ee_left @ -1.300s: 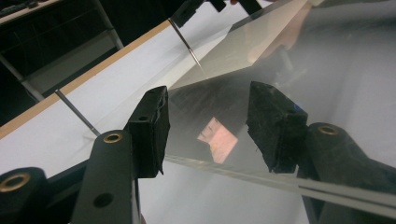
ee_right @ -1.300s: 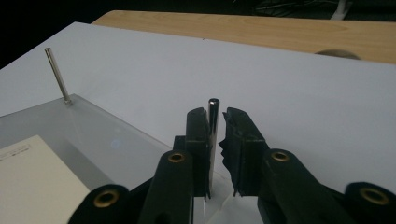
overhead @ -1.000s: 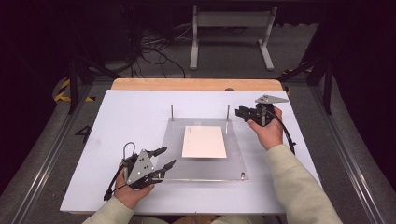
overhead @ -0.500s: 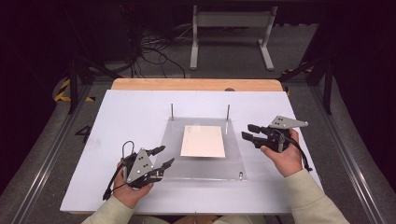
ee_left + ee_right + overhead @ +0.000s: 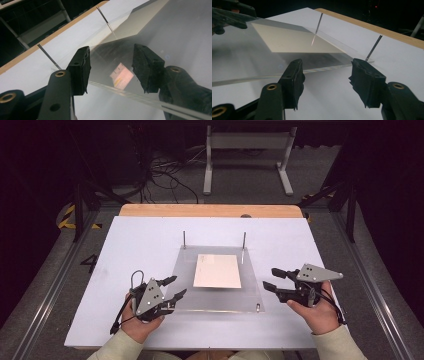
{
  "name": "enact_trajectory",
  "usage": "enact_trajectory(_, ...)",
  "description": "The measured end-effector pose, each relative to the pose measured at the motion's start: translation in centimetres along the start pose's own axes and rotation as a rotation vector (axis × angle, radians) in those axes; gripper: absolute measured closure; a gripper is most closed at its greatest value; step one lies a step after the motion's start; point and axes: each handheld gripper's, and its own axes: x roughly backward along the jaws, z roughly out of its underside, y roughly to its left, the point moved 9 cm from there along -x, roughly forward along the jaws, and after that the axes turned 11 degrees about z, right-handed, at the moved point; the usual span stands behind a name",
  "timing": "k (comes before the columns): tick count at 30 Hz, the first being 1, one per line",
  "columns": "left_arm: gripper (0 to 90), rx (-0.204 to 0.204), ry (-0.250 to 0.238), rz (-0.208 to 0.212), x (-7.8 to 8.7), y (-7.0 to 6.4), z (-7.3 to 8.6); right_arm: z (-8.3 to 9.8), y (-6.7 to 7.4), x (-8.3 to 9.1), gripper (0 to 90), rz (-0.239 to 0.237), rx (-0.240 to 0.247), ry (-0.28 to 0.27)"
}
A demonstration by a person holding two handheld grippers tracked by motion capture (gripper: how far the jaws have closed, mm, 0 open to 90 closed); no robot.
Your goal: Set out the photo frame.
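Note:
A clear plastic plate (image 5: pixel 220 297) lies in the middle of the white board (image 5: pixel 125 265), with a cream sheet (image 5: pixel 217 271) at its centre. Two thin metal pins (image 5: pixel 184 240) (image 5: pixel 244 241) stand at its back corners. My left gripper (image 5: pixel 176 286) rests open at the plate's front left edge. In the left gripper view that gripper (image 5: pixel 111 67) has the plate's edge (image 5: pixel 120 91) between its pads, untouched. My right gripper (image 5: pixel 270 278) is just right of the plate. Its jaws have just been opening, and in its own view the right gripper (image 5: pixel 325 72) holds nothing, with the plate (image 5: pixel 242 65) and sheet (image 5: pixel 294 41) beyond.
The board lies on a wooden tabletop whose far edge (image 5: pixel 210 210) shows behind it. A small screw (image 5: pixel 257 307) sits at the plate's front right corner. A metal stand (image 5: pixel 245 160) and cables (image 5: pixel 165 175) are on the floor beyond, and dark rails flank the table.
My right hand has come from the back right pin toward me, down the plate's right side, and its jaws have widened. The left hand has stayed put.

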Motion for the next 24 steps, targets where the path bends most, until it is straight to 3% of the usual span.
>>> enact_trajectory(7,47.9,0.009,-0.006,0.002,0.0,0.0,-0.1,2.0,1.0,-0.2,41.2,-0.007,-0.004,0.032)
enact_trajectory(9,47.8,0.011,-0.005,0.003,0.0,0.0,-0.1,2.5,1.4,-0.5,38.9,-0.018,0.019,0.039)
enact_trajectory(15,47.6,0.011,-0.004,0.006,0.0,0.0,-0.1,2.3,2.6,-1.2,30.4,-0.053,0.027,-0.008)
enact_trajectory(24,47.4,0.012,-0.011,0.014,-0.1,0.0,-0.1,0.7,4.3,-1.5,23.4,-0.088,0.113,-0.107)
